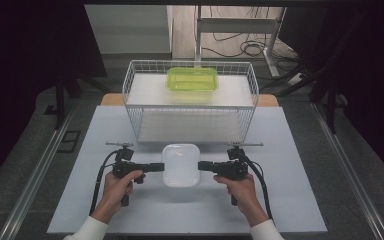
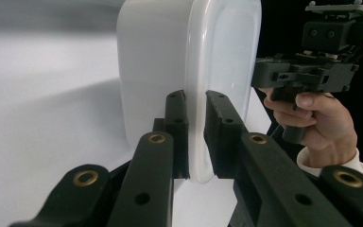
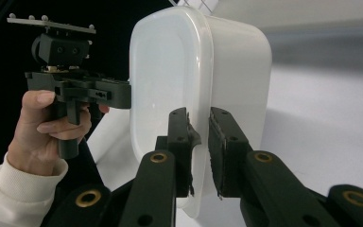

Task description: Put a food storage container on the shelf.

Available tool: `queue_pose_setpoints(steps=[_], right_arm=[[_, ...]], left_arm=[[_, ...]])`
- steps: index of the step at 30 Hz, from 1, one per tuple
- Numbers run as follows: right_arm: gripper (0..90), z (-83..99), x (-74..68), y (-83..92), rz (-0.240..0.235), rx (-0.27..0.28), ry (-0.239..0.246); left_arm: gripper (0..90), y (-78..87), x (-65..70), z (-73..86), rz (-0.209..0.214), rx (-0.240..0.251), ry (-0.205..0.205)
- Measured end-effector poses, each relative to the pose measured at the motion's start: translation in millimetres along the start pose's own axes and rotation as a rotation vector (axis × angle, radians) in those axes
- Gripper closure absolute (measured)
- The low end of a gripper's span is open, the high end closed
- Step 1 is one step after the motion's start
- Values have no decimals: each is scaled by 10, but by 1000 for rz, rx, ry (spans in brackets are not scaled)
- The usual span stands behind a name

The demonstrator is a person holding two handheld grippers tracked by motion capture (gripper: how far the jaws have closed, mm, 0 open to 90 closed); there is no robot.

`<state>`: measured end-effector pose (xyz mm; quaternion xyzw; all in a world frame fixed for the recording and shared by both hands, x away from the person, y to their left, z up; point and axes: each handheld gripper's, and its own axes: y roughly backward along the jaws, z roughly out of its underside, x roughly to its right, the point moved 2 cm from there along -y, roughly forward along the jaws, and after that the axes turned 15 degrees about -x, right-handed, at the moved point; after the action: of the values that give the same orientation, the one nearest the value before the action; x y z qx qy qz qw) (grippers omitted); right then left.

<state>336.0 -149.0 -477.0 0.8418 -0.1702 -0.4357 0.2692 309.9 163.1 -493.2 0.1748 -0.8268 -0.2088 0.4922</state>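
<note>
A white translucent lidded box (image 1: 181, 165) hangs between my two grippers over the front middle of the table. My left gripper (image 1: 162, 167) is shut on the box's left rim; in the left gripper view its pads (image 2: 176, 127) squeeze the rim of the box (image 2: 170, 61) edge-on. My right gripper (image 1: 200, 165) is shut on the opposite rim, and in the right gripper view its pads (image 3: 222, 142) clamp the rim of the box (image 3: 227, 61). Each gripper view also shows the other hand with its gripper at the far side of the box.
A white wire basket (image 1: 135, 100) stands just behind the box, with a green lidded container (image 1: 192, 83) in it at the back. The pale table mat (image 1: 280, 200) stretches to both sides. Table legs and cables lie on the floor beyond.
</note>
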Motion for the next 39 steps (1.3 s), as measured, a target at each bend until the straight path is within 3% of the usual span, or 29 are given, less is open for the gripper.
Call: queue_pose_setpoints(steps=[15, 30, 39], right_arm=[[787, -79, -297, 205, 39, 52, 123], [786, -110, -362, 275, 48, 71, 162], [785, -196, -455, 418, 53, 105, 187]], left_arm=[[799, 172, 264, -42, -27, 50, -101], [798, 230, 382, -88, -45, 62, -136], [798, 310, 539, -240, -50, 71, -172]])
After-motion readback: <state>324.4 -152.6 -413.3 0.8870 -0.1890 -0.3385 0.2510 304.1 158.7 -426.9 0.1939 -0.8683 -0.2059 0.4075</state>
